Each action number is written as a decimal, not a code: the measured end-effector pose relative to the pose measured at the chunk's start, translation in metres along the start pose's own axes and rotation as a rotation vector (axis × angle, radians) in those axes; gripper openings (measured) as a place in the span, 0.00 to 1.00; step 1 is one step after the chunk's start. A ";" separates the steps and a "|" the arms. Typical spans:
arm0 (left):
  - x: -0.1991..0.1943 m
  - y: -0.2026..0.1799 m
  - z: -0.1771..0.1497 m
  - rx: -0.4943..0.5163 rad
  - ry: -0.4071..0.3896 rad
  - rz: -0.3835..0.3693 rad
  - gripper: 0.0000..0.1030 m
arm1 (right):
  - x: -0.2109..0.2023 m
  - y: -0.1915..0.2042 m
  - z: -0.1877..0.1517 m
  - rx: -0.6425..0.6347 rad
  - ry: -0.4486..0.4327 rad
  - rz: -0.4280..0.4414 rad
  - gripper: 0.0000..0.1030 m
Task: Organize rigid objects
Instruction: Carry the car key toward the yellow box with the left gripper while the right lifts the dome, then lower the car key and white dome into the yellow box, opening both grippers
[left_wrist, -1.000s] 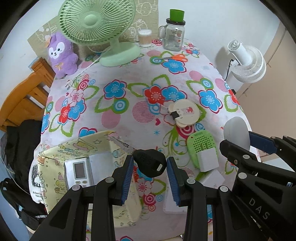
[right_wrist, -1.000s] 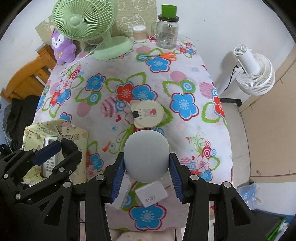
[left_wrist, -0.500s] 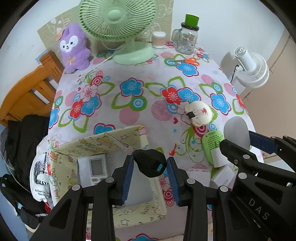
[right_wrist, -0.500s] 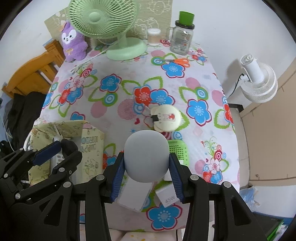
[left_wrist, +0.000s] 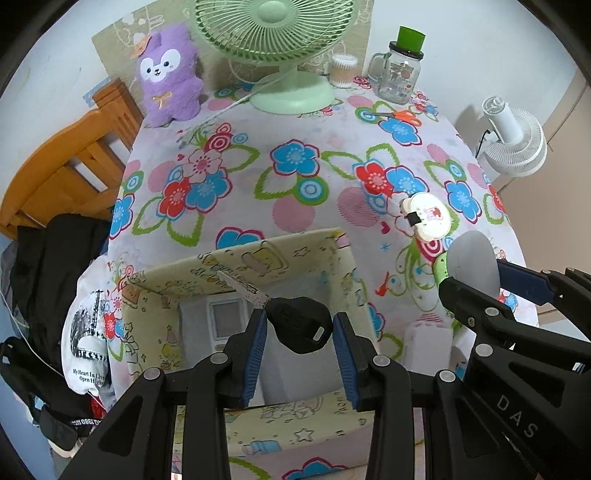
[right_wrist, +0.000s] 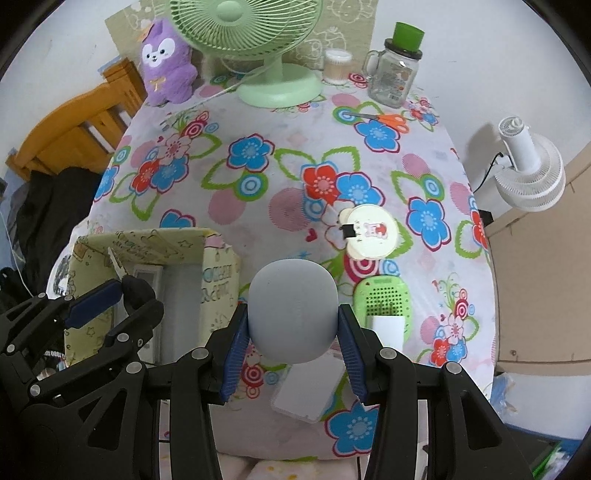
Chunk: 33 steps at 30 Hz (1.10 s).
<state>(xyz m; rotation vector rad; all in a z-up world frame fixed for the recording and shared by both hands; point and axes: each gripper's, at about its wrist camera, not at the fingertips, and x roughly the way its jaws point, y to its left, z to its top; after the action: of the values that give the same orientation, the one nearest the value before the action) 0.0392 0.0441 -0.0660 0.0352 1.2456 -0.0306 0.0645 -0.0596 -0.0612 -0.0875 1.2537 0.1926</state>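
Low at centre of the left wrist view, left gripper (left_wrist: 299, 332) clamped on a black-headed key (left_wrist: 298, 328), blade poking up-left over the open patterned box (left_wrist: 258, 254) with a white remote (left_wrist: 227, 321) already inside. Best lowered straight into the bare floor beside that remote before letting go, keeping the blade clear of the far wall. Over at right, right gripper (right_wrist: 293, 325) hugging a grey rounded speaker (right_wrist: 293, 310) above the floral tablecloth (right_wrist: 258, 192), just outside the box, next in line.
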 end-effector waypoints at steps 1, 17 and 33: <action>0.001 0.003 -0.001 0.000 0.002 0.000 0.36 | 0.001 0.003 0.000 -0.002 0.003 0.000 0.48; 0.010 0.047 -0.016 -0.009 0.055 -0.010 0.36 | 0.010 0.048 -0.002 -0.024 0.049 0.009 0.48; 0.034 0.068 -0.025 -0.022 0.112 -0.010 0.36 | 0.029 0.090 0.007 -0.108 0.093 0.051 0.48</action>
<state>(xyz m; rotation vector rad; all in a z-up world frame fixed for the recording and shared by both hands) 0.0287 0.1127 -0.1055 0.0123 1.3585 -0.0236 0.0628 0.0324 -0.0831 -0.1591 1.3390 0.3029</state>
